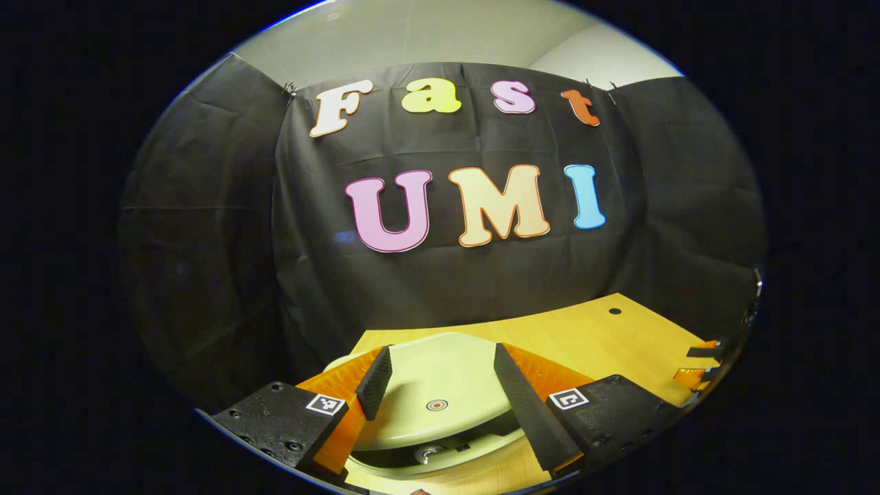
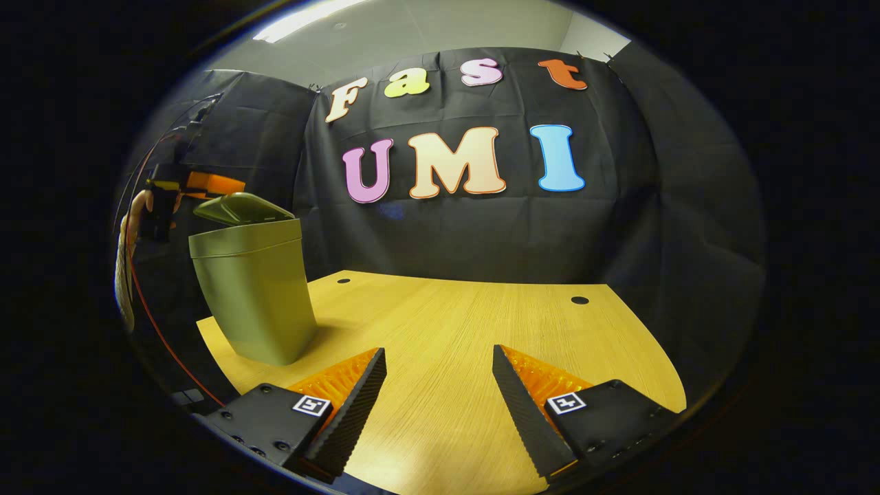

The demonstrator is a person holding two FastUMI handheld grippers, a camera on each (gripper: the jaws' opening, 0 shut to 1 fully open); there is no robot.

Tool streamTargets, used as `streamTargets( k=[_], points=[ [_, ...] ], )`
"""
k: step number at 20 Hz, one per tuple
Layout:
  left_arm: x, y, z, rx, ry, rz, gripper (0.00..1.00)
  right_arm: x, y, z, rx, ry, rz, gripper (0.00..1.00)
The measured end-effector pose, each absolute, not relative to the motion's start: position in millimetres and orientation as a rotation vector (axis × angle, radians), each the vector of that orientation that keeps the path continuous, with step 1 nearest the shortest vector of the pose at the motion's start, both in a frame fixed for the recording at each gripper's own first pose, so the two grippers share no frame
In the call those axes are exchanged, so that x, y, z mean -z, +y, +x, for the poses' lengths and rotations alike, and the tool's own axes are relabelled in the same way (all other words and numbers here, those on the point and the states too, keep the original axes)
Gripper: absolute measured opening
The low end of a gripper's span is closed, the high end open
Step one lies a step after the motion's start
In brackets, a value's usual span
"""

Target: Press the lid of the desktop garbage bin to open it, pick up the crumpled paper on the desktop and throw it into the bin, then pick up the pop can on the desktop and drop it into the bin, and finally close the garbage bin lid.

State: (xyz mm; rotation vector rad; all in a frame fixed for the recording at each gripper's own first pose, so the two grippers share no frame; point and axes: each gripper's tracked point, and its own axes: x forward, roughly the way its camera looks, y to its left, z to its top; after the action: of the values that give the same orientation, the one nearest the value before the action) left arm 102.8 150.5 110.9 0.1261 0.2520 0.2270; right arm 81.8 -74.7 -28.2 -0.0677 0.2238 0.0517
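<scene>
The left gripper (image 1: 440, 385) hangs spread over the bin's lid (image 1: 433, 385), probably to press it closed. The bin (image 2: 254, 289) stands at the desk's (image 2: 467, 344) far left. The right gripper (image 2: 440, 385) waits released and empty.

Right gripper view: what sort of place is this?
Likely a recording booth, not a home: black cloth wall, bare wooden desk, one green bin with its lid ajar.
</scene>
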Motion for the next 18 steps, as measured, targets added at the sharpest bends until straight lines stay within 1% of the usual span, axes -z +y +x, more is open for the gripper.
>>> streamTargets(
  k=[3, 7, 12, 18],
  points=[
    [-95, 150, 98, -0.23, 0.261, 0.154, 0.92, 29, -74, 81, -0.054, 0.224, -0.069, 0.98],
    [-76, 146, 93, -0.237, 0.268, 0.105, 0.92, 31, -72, 83, -0.056, 0.238, -0.074, 0.98],
    [-77, 145, 90, -0.27, 0.184, 0.071, 0.92, 37, -69, 84, -0.07, 0.254, -0.079, 0.98],
    [-77, 141, 87, -0.253, 0.112, 0.052, 0.93, 37, -65, 83, -0.083, 0.258, -0.083, 0.98]
  ],
)
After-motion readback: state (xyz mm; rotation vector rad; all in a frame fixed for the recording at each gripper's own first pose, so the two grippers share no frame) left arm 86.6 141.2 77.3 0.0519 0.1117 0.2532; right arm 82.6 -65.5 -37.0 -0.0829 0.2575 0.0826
